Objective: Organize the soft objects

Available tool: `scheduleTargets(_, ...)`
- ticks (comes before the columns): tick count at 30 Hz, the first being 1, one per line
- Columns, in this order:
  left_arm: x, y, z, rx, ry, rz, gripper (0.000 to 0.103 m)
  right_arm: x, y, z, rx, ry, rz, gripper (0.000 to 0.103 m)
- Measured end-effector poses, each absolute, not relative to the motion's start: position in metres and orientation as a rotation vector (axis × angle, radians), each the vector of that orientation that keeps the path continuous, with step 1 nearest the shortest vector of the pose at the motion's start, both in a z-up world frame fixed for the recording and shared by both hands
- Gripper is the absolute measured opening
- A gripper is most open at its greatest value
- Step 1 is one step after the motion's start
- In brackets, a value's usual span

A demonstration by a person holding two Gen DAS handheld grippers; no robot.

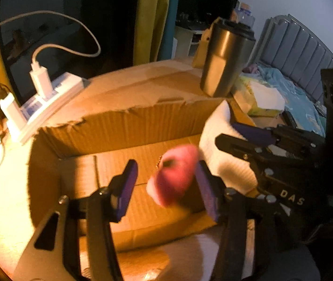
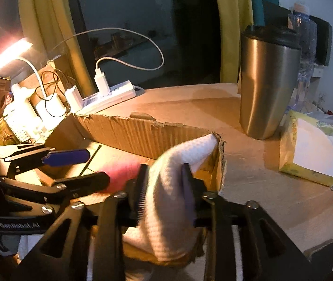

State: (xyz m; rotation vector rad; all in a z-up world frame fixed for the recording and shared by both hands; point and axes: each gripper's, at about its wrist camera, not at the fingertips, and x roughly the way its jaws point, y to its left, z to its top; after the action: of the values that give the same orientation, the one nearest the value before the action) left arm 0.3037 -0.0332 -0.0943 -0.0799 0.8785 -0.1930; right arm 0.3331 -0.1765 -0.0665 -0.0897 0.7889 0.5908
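A pink and white soft toy [image 1: 174, 175] is blurred in the air between the open fingers of my left gripper [image 1: 168, 187], over the inside of an open cardboard box [image 1: 129, 126]. It touches only the right finger, if at all. My right gripper [image 2: 166, 189] is shut on a white waffle-weave cloth [image 2: 168, 201] that hangs over the box's right wall [image 2: 218, 164]. The cloth [image 1: 220, 145] and the right gripper [image 1: 243, 145] also show at the right of the left wrist view. The left gripper [image 2: 77, 168] shows at the left of the right wrist view, with pink [image 2: 122, 173] behind it.
A steel tumbler [image 2: 264, 86] with a black lid stands behind the box. A tissue pack [image 2: 311, 149] lies at the right. A white power strip [image 2: 110, 96] with chargers and cables sits at the back left. A lamp [image 2: 9, 53] glows at far left. A bed [image 1: 295, 89] is beyond.
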Motion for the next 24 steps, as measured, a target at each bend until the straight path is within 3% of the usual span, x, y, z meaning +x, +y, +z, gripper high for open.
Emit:
scheduleTargets(3,0.296,-0.027,-0.087,-0.103,0.859,-0.173,0.067,0.326,-0.180,-0.058,-0.096,0.772,0.570,0.041)
scheduleTargets(9,0.271,-0.020,-0.065,-0.119,0.786,-0.171,0.075,0.304,-0.189,-0.042,-0.092,0.735,0.546,0.050)
scheduleTargets(24,0.206,-0.002,-0.032,-0.188,0.647,-0.176,0.076,0.238,-0.195,-0.009,-0.113,0.666,0.518,0.053)
